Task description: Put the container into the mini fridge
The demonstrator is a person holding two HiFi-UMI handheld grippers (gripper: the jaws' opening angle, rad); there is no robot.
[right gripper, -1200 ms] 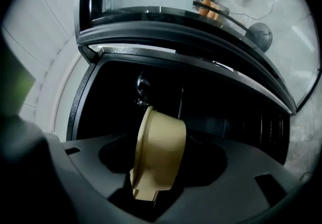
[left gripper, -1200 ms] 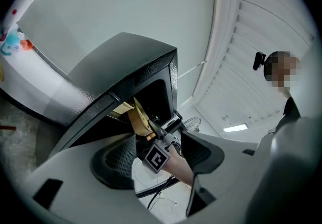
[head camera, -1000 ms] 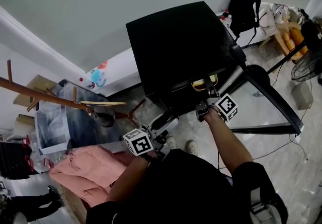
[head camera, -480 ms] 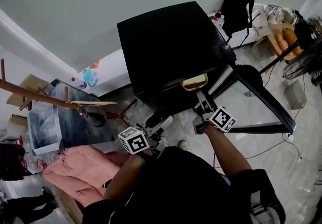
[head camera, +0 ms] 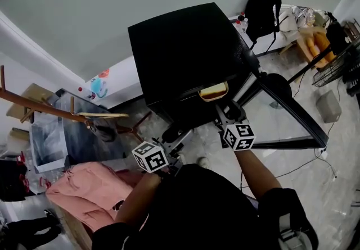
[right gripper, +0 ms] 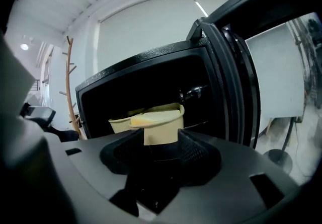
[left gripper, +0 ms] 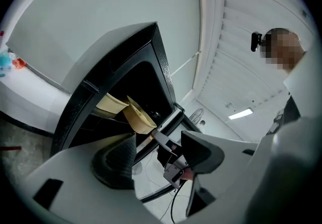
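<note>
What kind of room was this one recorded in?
Likely a lived-in room, in a home or small office: there is a black mini fridge, a wooden coat rack and a backpack by the white wall.

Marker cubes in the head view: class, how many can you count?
2. One marker cube sits lower centre, right of the pink cloth; the other sits up-right of it, just below the open mini fridge. None seems hidden.
</note>
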